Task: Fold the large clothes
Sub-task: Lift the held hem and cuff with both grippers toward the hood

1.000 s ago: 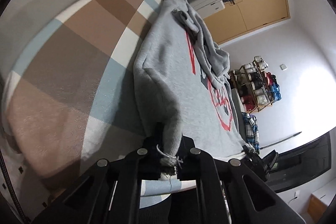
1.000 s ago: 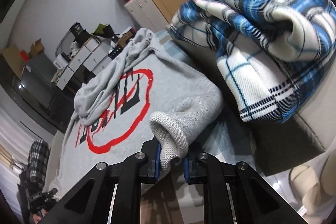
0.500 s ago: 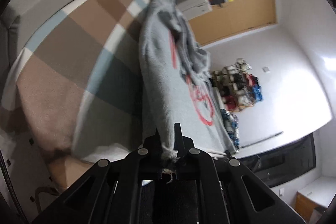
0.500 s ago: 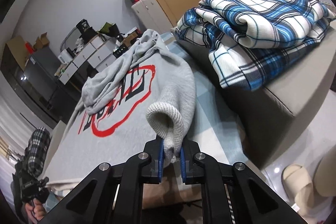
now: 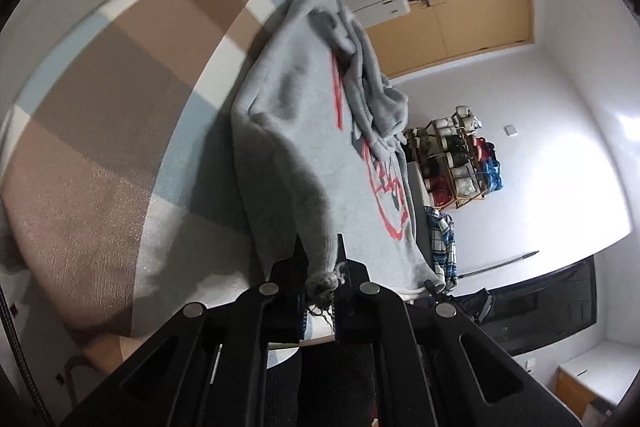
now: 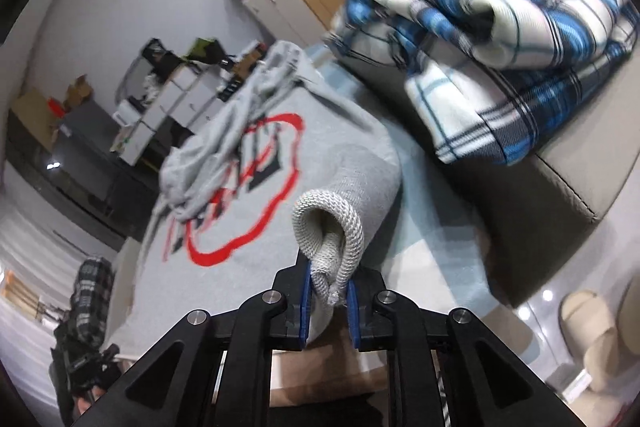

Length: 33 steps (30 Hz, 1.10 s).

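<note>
A grey sweatshirt [image 5: 320,147] with a red and black print lies spread on the checked bed cover [image 5: 100,107], its sleeves bunched on the chest. My left gripper [image 5: 322,267] is shut on one bottom corner of it, and frayed threads poke out between the fingers. In the right wrist view the sweatshirt [image 6: 248,227] runs away from me. My right gripper [image 6: 328,287] holds the ribbed hem [image 6: 340,223] at the other corner between its blue pads. Its jaws are opening slightly, with the folded hem still between them.
A folded blue and white plaid blanket [image 6: 500,67] sits on a grey ottoman [image 6: 540,211] right of the bed. Beige slippers [image 6: 592,327] lie on the floor. A shoe rack [image 5: 460,163], a wooden door [image 5: 480,19] and white drawers stand beyond.
Both grippers keep their corners of the sweatshirt. The left view dipped low along the cloth, then came back up. The right view backed off, then returned nearer the plaid blanket.
</note>
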Each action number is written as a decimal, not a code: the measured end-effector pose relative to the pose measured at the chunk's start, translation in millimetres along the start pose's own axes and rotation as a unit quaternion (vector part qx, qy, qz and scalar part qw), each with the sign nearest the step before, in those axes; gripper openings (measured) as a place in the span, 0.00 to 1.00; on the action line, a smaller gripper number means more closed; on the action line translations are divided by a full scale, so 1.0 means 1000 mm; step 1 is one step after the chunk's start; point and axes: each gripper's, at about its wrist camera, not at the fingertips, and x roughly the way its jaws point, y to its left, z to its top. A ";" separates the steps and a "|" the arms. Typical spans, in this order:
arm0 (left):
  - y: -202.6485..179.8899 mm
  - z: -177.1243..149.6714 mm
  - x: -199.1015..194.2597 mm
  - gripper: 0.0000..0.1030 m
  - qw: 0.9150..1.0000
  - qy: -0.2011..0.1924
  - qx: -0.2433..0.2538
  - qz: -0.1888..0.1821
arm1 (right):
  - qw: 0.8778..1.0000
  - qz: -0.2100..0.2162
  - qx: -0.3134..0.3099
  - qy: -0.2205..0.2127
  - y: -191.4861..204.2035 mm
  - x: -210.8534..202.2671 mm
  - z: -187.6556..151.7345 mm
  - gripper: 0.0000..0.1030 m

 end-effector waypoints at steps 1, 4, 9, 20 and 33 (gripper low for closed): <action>0.002 0.000 -0.002 0.09 1.000 0.003 -0.005 -0.004 | 1.000 0.002 0.010 0.003 -0.003 0.003 0.000 0.18; 0.009 0.000 -0.004 0.22 1.000 0.010 -0.023 -0.014 | 1.000 0.003 0.024 0.013 -0.008 0.010 0.001 0.28; 0.002 0.005 -0.003 0.40 0.999 0.030 -0.025 -0.033 | 1.000 0.008 0.021 0.019 -0.006 0.022 0.001 0.59; -0.023 0.013 0.019 0.77 0.998 0.060 0.029 -0.021 | 0.996 -0.014 -0.093 -0.003 0.028 0.051 0.003 0.63; 0.009 0.005 0.004 0.04 0.997 0.065 0.010 0.043 | 0.990 -0.055 -0.117 -0.058 0.020 0.021 0.001 0.11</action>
